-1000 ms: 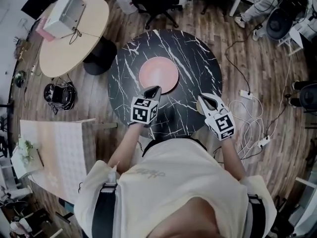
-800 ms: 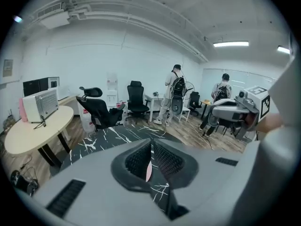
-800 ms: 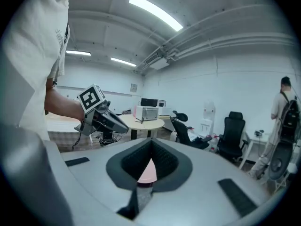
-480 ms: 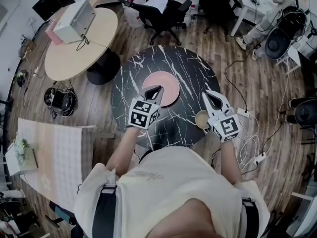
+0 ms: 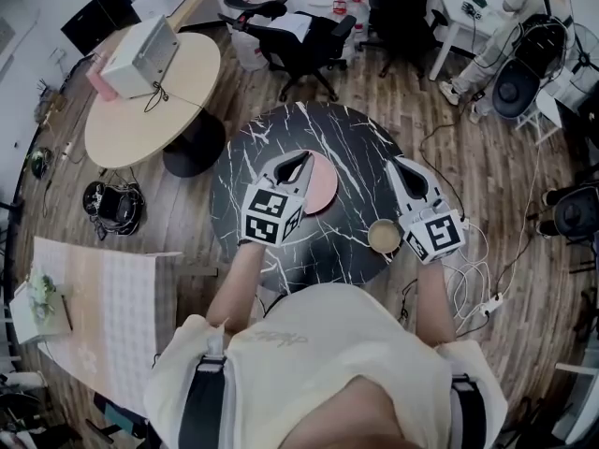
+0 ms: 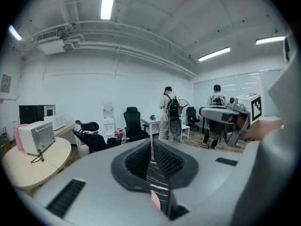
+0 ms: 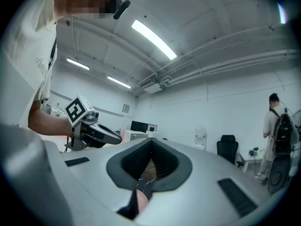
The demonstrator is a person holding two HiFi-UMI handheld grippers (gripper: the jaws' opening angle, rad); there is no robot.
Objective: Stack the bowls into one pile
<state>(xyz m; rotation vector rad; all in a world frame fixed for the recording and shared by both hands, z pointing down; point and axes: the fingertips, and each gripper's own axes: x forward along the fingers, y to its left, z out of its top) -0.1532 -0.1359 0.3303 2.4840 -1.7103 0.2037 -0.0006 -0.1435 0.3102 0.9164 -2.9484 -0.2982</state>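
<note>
Wood-plank floor [image 5: 182,195], white walls [image 6: 94,86], ceiling strip lights [image 6: 108,1] lit; round beige table [image 5: 122,124] and black office chairs [image 5: 299,40] stand beyond the round black marble bench [image 5: 356,157].

The wide, shallow pink bowl [image 5: 323,188] lies upright on the dark marbled surface [image 5: 360,138], under the left gripper [image 5: 299,163] and partly hidden by it. The small tan bowl [image 5: 383,237] sits open side up at the surface's edge, just beside the right gripper [image 5: 402,171], apart from the pink bowl.

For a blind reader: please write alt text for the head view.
From above: a person holds the left gripper and right gripper, jaws shut and empty, over a round black table. On it lie a pink bowl and a smaller tan bowl.
</note>
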